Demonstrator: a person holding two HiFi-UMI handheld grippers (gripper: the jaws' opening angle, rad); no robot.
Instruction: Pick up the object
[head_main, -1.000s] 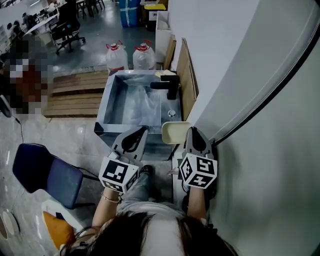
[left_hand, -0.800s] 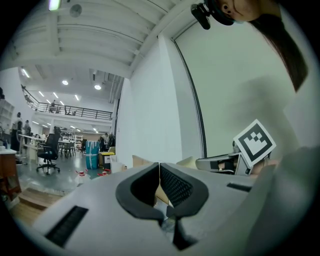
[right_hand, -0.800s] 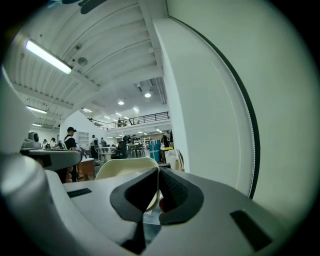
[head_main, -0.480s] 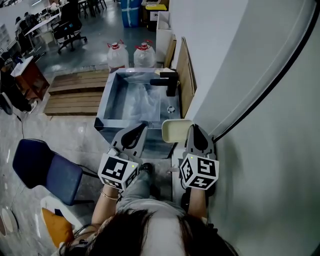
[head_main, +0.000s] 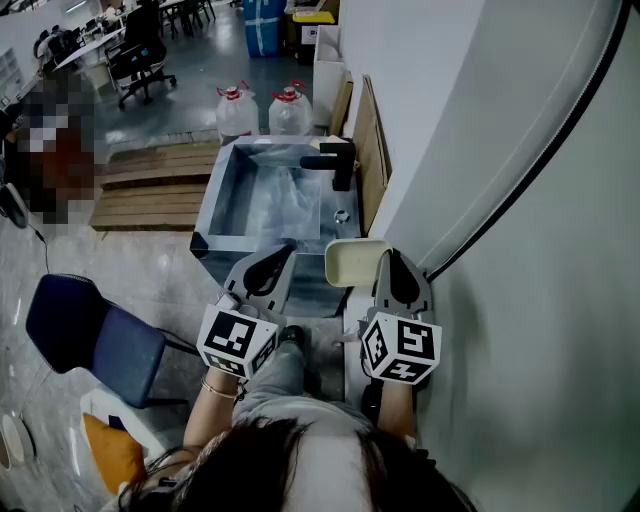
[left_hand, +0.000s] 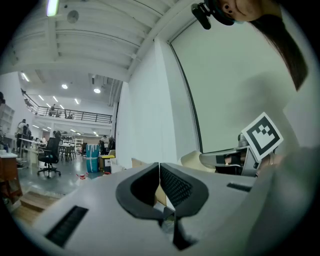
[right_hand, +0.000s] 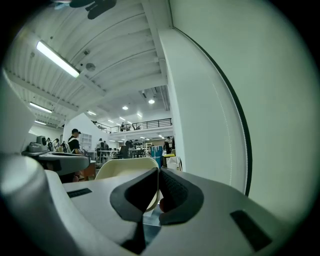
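Observation:
A cream, rounded-square object (head_main: 350, 262) rests at the near right corner of a steel sink (head_main: 222, 205). It also shows in the left gripper view (left_hand: 191, 158) and, close behind the jaws, in the right gripper view (right_hand: 125, 169). My left gripper (head_main: 284, 252) hovers over the sink's near rim, to the left of the cream object, jaws shut with nothing between them (left_hand: 159, 168). My right gripper (head_main: 391, 259) sits just right of the cream object, beside the wall, jaws also shut and empty (right_hand: 158, 173).
A black faucet (head_main: 338, 165) stands at the sink's back right. Two water jugs (head_main: 237, 111) and wooden pallets (head_main: 150, 185) lie beyond it. A blue chair (head_main: 92, 340) is at the lower left. A white wall (head_main: 520, 250) runs along the right.
Both grippers stay shut and hold nearly the same place; only the view has shifted slightly.

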